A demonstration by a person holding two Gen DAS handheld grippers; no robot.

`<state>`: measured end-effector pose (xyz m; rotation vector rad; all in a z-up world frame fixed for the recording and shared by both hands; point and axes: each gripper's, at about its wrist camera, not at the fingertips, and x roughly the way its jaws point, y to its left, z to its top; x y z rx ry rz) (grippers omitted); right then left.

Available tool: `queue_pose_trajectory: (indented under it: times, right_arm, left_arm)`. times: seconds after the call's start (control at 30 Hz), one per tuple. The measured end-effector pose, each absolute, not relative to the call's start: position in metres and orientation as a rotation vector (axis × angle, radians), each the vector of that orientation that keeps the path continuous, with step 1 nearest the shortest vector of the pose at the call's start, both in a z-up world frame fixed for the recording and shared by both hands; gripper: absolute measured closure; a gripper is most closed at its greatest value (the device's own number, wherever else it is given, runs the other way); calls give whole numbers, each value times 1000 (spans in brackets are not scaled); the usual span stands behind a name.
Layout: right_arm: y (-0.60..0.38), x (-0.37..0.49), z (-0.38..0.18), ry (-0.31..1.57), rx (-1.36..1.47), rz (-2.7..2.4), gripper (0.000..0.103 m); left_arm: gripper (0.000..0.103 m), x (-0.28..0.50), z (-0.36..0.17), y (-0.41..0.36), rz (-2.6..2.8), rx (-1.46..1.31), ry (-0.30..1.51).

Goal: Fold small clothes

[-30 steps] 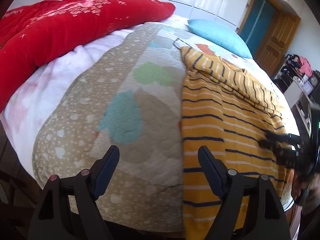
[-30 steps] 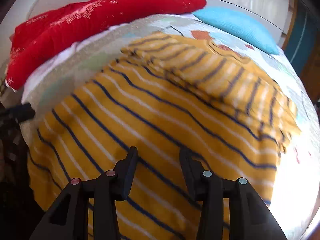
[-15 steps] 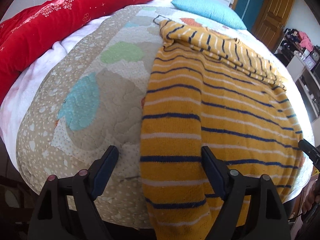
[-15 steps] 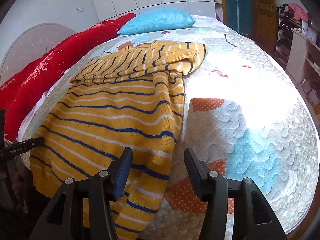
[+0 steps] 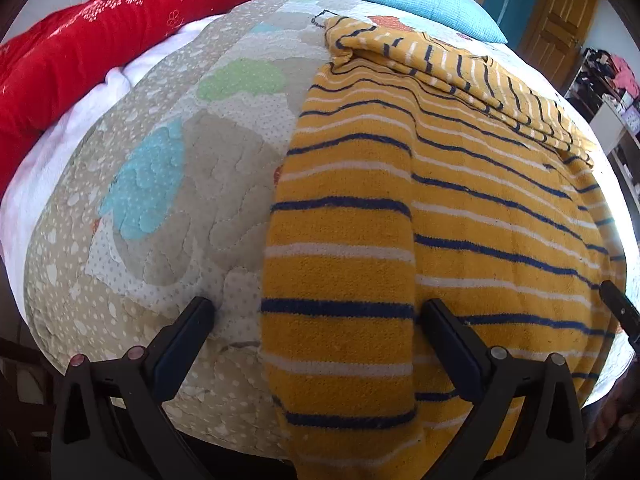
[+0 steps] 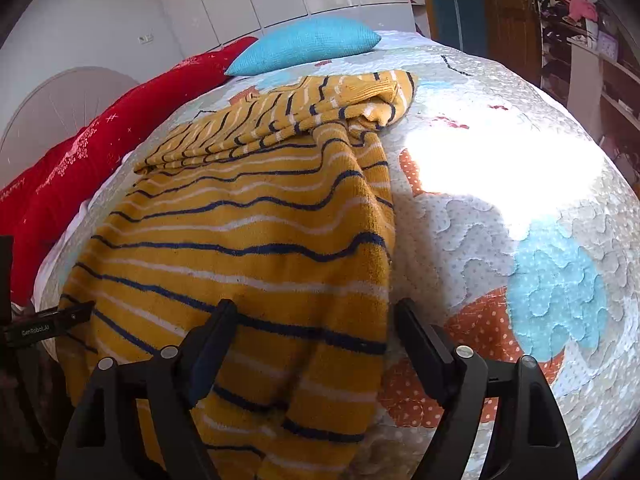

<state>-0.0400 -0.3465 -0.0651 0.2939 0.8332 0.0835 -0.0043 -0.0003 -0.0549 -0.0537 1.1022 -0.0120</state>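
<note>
Broadly, a quilt (image 5: 168, 208) with pastel cloud patches covers the bed, and a red blanket (image 5: 100, 44) is bunched along its far left edge beside a blue pillow (image 5: 424, 0) at the head. On the quilt lies the sweater (image 5: 460, 208), yellow with navy and white stripes, spread flat with its lower hem hanging over the near edge of the bed; its upper part is folded down across the body in a crumpled band (image 6: 304, 108). A wooden door (image 5: 560, 12) and cluttered shelves (image 6: 580, 40) stand to the right of the bed. The left gripper (image 5: 316, 324) hovers with its jaws spread wide, straddling the sweater's left edge near the hem, nothing held. The right gripper (image 6: 312, 328) is likewise wide apart over the sweater's right edge, one finger (image 6: 216, 336) above the fabric and the other above the quilt, gripping nothing
</note>
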Motion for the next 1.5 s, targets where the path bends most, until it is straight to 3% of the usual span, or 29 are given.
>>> queue_pose_trajectory:
  times: [0.23, 0.37, 0.5, 0.8, 1.5]
  right_arm:
    - [-351, -43, -69, 751, 431, 91, 1]
    - [-355, -38, -68, 773, 457, 113, 0]
    - [-351, -40, -70, 775, 427, 121, 1]
    - [-318, -34, -76, 818, 205, 13, 0]
    - [-312, -29, -78, 835, 163, -9, 0]
  left_arm:
    - [0, -5, -55, -4, -1, -33, 1080]
    - [1, -10, -47, -4, -3, -36, 1066]
    - [24, -21, -32, -8, -36, -42, 1029]
    - [24, -35, 2, -19, -42, -5, 957]
    - [24, -37, 11, -20, -44, -19, 948]
